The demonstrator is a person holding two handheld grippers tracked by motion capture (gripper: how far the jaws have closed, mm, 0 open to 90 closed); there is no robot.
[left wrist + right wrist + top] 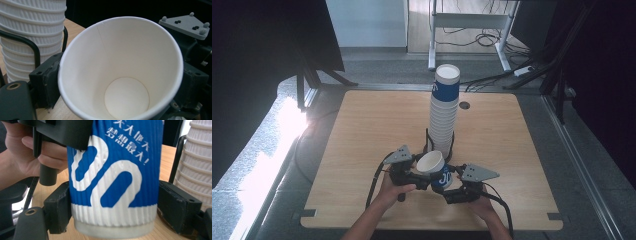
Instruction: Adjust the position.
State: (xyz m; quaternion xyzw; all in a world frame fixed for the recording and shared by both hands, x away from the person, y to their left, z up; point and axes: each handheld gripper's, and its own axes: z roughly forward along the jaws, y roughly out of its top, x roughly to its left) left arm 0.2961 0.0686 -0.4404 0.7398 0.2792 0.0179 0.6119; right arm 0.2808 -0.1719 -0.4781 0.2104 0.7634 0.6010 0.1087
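Note:
A blue-and-white ribbed paper cup (435, 166) is held tilted just above the table's front middle, its mouth turned up and left. My left gripper (424, 175) is shut on it near the rim. In the left gripper view the white inside of the cup (125, 62) sits between my left gripper's (120, 85) two jaws, which press its sides. My right gripper (451, 187) stands open around the cup's base. In the right gripper view the blue wall of the cup (112, 182) hangs between my right gripper's (113, 216) pads (58, 210), with slim gaps.
A tall stack of white ribbed cups (444, 115) with a blue one on top stands in a black wire holder (428, 142) just behind the grippers. The wooden table (372, 130) has bare room left and right. Cables and a desk frame (467, 22) lie beyond.

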